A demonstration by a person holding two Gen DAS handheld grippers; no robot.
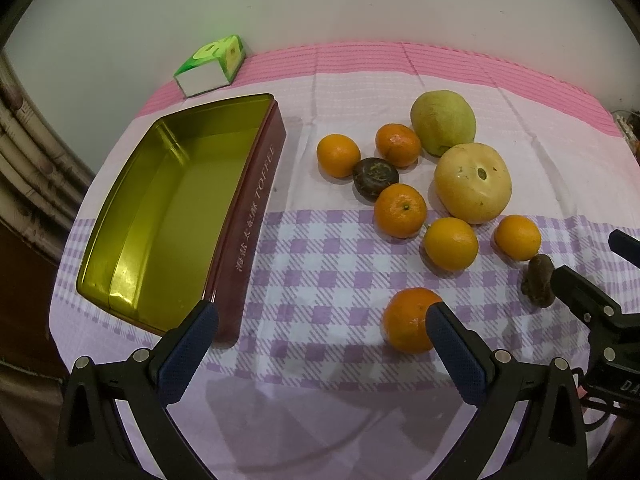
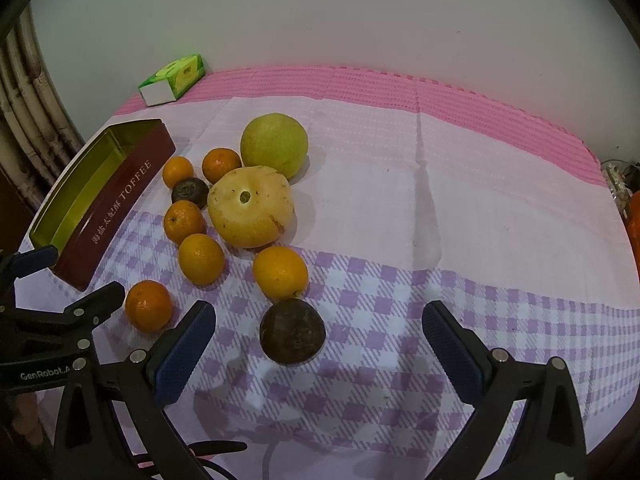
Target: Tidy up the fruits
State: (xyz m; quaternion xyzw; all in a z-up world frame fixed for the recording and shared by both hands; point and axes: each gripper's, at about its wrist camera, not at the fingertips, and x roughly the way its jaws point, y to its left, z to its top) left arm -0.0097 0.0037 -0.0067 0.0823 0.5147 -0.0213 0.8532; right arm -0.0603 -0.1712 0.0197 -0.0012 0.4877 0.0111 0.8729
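Left tool (image 1: 322, 322) spread above tablecloth (image 1: 320, 272), right tool (image 2: 319, 320) likewise

A small green-and-white carton (image 1: 211, 65) sits at the far left corner of the desk (image 1: 440, 68), against a plain pale wall (image 1: 320, 0). The desk is draped in a cloth (image 2: 400, 288) banded pink along the far edge, paler pink across the middle and purple-and-white checks toward the near edge. A patterned curtain (image 1: 28, 152) hangs beyond the desk's left edge.
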